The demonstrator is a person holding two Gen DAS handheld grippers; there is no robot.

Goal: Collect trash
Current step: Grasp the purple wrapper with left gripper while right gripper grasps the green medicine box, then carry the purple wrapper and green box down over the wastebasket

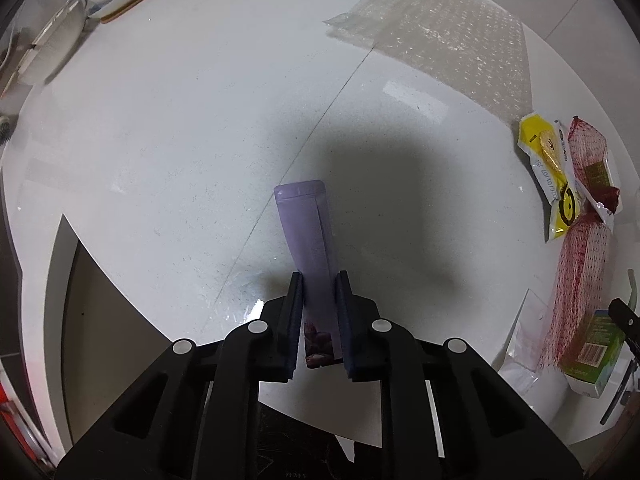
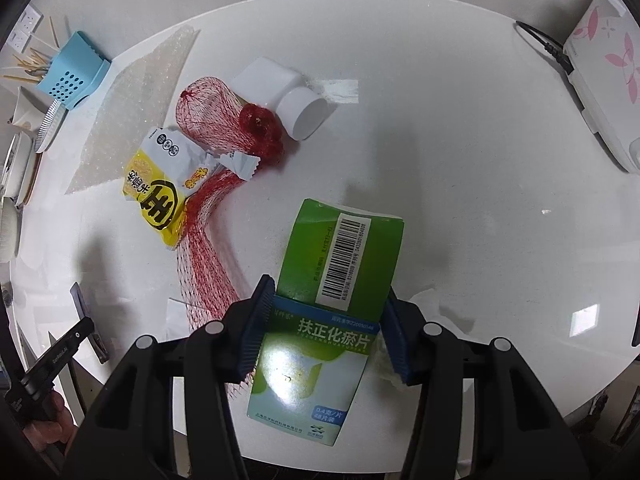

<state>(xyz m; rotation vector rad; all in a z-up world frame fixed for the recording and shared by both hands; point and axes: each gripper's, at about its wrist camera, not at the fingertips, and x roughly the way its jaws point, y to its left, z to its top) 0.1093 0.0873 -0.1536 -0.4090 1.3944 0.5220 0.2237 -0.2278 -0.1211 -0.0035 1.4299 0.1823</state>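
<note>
Nearest the left wrist camera, the left claw (image 1: 319, 280) is clenched on a slim lilac sachet (image 1: 306, 232), a flat foil-like stick with a sealed top edge and a dark fruit picture at its lower end, held up above the glossy white desk (image 1: 160, 140). Its ribbed black pads press both long edges. Farther right lies a crinkled sheet of clear bubble wrap (image 1: 448, 36), then a yellow snack wrapper (image 1: 550, 176) with a printed date I cannot read fully, a red plastic mesh net (image 1: 580, 256), and the green carton at the frame edge.

In the right wrist view, the right claw (image 2: 326, 284) grips a green and white cardboard medicine box (image 2: 320, 320) by its sides, blue ribbed pads against the card; the box is just above or on the desk, I cannot tell which. Its face reads "扶正化瘀片" with "0.4克/片" below, and a barcode runs along the green panel. Left of it, the red net trails across the desk to the yellow wrapper, which bears a large black character. Beyond them stands a blue perforated holder (image 2: 74, 70) with wooden sticks, and a white plastic bottle (image 2: 280, 92) lies on its side touching the net. Far right sits a white appliance (image 2: 604, 80) with pink flower prints.
</note>
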